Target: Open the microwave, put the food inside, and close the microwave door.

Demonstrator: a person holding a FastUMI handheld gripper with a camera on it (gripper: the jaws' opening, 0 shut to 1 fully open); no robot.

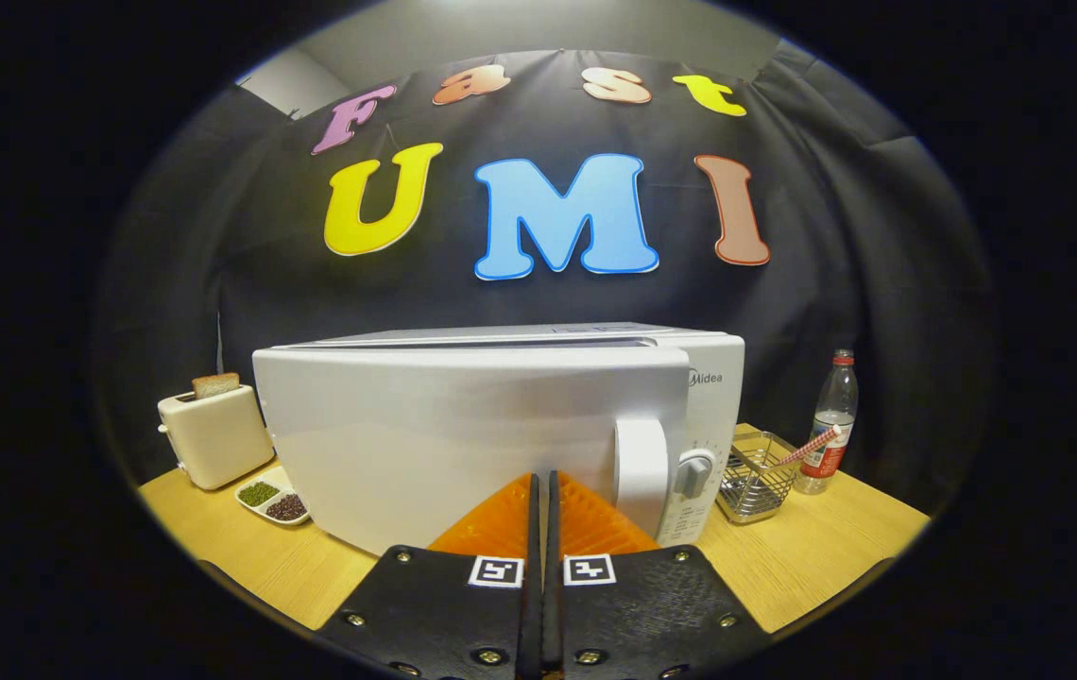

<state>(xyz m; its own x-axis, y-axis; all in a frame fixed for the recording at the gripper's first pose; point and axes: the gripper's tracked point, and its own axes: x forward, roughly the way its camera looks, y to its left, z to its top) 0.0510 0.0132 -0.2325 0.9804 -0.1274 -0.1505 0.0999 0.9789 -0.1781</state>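
Note:
A white microwave (463, 416) stands on the wooden table right in front of me, its door slightly ajar and swung a little toward me. The door's white handle (641, 472) runs upright at its right side, next to the control panel with a grey knob (692, 475). My gripper (543, 482) is shut with nothing between its fingers. Its tips are against or just short of the door's lower front, a little left of the handle. The inside of the microwave is hidden by the door.
A cream toaster (214, 433) with a slice of bread stands left of the microwave, with a small white dish of beans (272, 501) in front of it. To the right are a wire basket (758, 475) holding a striped straw and a water bottle (829, 434).

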